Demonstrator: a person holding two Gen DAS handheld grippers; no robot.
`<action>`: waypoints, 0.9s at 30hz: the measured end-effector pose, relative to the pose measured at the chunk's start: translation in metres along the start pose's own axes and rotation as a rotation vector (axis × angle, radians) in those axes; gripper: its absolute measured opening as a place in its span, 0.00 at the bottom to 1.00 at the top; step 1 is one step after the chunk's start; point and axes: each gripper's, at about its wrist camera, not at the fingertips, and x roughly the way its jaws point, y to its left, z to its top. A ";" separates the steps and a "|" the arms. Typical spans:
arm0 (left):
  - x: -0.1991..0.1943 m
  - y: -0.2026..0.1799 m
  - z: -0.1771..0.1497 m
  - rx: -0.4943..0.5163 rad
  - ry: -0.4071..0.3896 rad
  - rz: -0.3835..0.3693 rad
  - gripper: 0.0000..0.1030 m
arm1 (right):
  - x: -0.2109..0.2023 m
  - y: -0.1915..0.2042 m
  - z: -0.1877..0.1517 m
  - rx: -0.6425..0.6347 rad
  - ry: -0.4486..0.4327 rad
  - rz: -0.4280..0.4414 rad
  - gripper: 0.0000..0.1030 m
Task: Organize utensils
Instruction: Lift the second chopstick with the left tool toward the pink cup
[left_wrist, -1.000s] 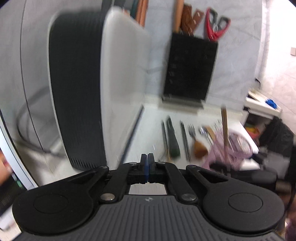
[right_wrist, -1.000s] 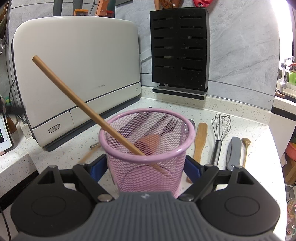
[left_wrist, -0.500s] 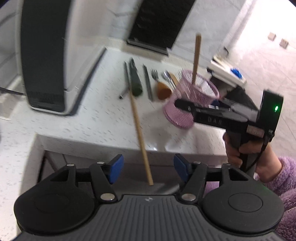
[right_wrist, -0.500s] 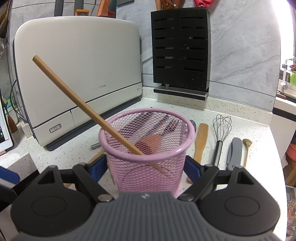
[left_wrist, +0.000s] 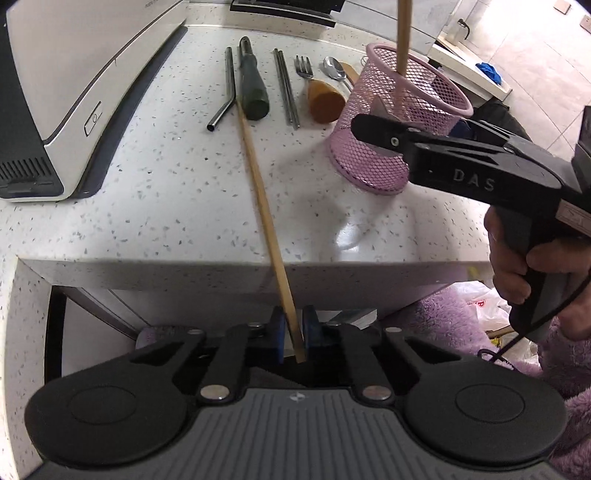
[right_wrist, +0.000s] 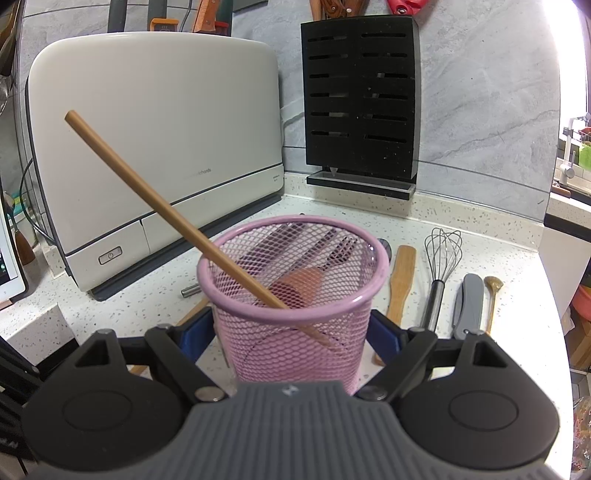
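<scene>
Bamboo chopstick (left_wrist: 263, 206), light, stiff and slippery, lay on the counter (left_wrist: 155, 206), its overhanging end nipped between the nearly closed left gripper (left_wrist: 293, 338); the right gripper (right_wrist: 291, 332) clasped the pink mesh cup (right_wrist: 291, 295).

Stick (left_wrist: 403, 35) in basket (left_wrist: 436, 79) is cut by top edge of left view. Utensils behind basket (right_wrist: 295, 295) are seen only through mesh, blurred. Knife handles (right_wrist: 332, 7) above block (right_wrist: 360, 96) are cropped at top.
</scene>
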 end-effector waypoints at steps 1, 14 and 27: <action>0.000 0.001 0.002 -0.005 0.002 0.008 0.09 | 0.000 0.000 0.000 0.000 0.000 0.000 0.82; -0.054 -0.006 -0.001 0.003 -0.137 0.072 0.05 | 0.000 -0.001 -0.001 -0.001 -0.006 0.003 0.82; -0.099 -0.002 -0.006 -0.046 -0.266 0.129 0.05 | 0.000 0.000 -0.001 -0.004 -0.005 -0.002 0.82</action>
